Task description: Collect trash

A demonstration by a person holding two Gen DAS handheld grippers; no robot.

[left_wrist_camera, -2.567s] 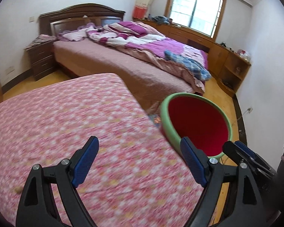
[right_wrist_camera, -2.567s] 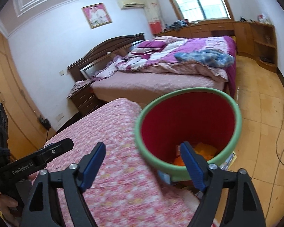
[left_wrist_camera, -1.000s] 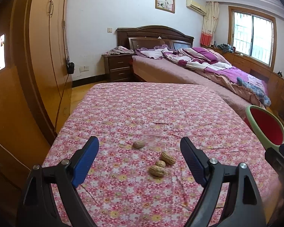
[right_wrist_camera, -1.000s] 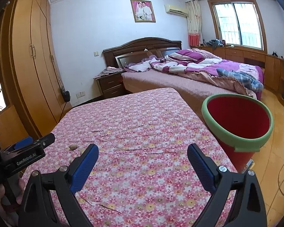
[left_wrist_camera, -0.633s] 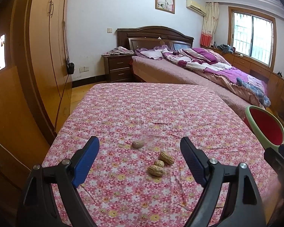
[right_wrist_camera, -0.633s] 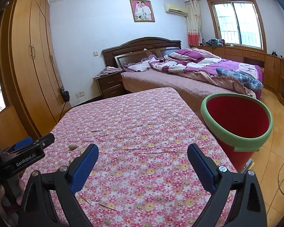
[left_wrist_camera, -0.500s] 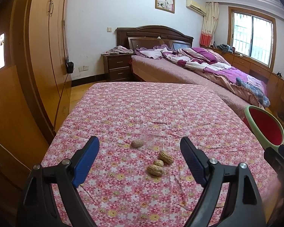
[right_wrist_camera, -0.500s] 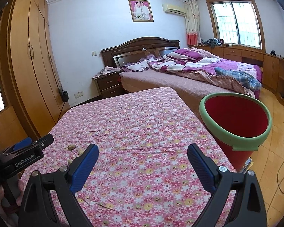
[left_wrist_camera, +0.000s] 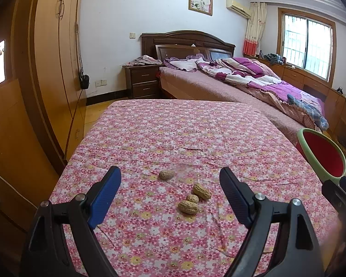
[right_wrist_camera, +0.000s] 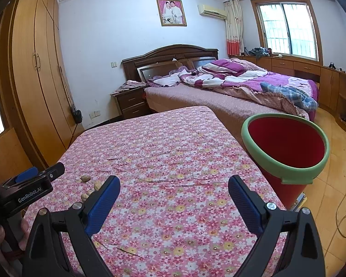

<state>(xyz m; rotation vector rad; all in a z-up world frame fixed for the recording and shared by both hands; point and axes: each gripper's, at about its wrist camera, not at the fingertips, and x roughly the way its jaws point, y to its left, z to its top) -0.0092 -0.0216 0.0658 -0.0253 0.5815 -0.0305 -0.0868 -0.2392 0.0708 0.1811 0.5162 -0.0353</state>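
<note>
The left tool [left_wrist_camera: 170,192] hovers over the surface [left_wrist_camera: 196,133], which is covered in a pink floral cloth, with its blue-padded fingers spread wide and nothing between them. Four peanuts lie on the cloth ahead of it: a lone peanut [left_wrist_camera: 166,174] farther out, and a cluster of three nearer, made of the long peanut [left_wrist_camera: 202,191], the small peanut [left_wrist_camera: 192,198] touching it, and the large peanut [left_wrist_camera: 188,207] just in front. All four sit between the two fingers as the left wrist view sees them, none touched.

The right tool [right_wrist_camera: 174,199] is likewise released, fingers wide apart and empty, above the near middle of the surface. From its view the peanuts show at the left, partly hidden behind its left finger, and the left tool's body appears at the left edge.

The red bin [right_wrist_camera: 286,152] with a green rim stands on the floor just beside the surface's right edge, tilted slightly toward the camera.

Compared with 2.6 seconds ago, both views have swung from the bin back onto the surface; then the bin filled the right wrist view and the peanuts were out of sight. Over the last second little has changed: the left view has crept a touch closer to the peanuts, and more of them have come into the right view.
</note>
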